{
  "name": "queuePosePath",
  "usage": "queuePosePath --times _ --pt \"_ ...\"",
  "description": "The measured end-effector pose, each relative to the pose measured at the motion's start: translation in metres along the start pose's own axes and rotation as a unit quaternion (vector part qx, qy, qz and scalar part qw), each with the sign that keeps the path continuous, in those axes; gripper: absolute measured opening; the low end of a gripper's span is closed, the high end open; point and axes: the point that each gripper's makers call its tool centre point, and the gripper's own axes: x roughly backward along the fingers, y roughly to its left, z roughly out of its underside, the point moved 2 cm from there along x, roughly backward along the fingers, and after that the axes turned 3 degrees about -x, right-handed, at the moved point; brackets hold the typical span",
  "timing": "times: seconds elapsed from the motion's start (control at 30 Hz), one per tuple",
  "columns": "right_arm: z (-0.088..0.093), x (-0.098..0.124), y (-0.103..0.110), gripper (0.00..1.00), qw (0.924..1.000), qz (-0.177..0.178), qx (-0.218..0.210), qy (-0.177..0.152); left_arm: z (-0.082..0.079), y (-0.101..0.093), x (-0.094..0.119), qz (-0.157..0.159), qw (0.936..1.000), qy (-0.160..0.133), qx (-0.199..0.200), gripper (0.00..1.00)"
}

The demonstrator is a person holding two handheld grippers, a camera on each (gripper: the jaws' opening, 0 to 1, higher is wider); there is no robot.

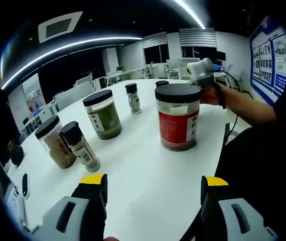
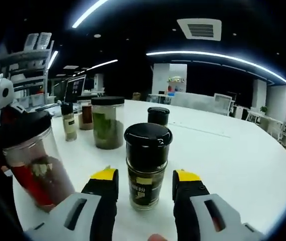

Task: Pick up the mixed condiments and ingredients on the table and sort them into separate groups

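Note:
My left gripper [image 1: 154,183] is open over bare white table [image 1: 148,170], with nothing between its jaws. Ahead of it stand a red-filled jar [image 1: 178,118] with a black lid, a green-filled jar [image 1: 103,114], a brown-filled jar [image 1: 56,142], a small shaker bottle [image 1: 80,147] and a small spice bottle [image 1: 133,98]. My right gripper [image 2: 146,176] is open, and a dark spice bottle [image 2: 147,165] stands upright between its jaws with narrow gaps on both sides. Also in the right gripper view are the red jar [image 2: 32,160] at near left and the green jar [image 2: 108,123] behind.
A person's hand [image 1: 210,93] holds the right gripper [image 1: 202,70] behind the red jar. Farther bottles [image 2: 68,120], [image 2: 158,115] and a brown jar [image 2: 86,114] stand on the table. The table's edge [image 1: 218,150] runs close on the right. Office desks and chairs fill the background.

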Motion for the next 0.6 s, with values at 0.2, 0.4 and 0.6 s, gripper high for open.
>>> queuePosePath --times 0.2,0.4,0.6 --pt "0.0000 -0.0014 0.0016 0.40 1.0000 -0.005 -0.001 -0.001 0.0010 0.0013 0.0000 -0.002 1.0000 0.001 0.002 0.76" --pt "0.0010 -0.0036 -0.0001 0.30 1.0000 0.000 0.007 0.000 0.0018 0.0012 -0.0004 -0.001 1.0000 0.002 0.001 0.76" --pt "0.0009 -0.0024 -0.0017 0.29 1.0000 -0.001 -0.003 -0.001 0.0018 0.0046 0.0007 -0.007 1.0000 0.001 0.004 0.76"
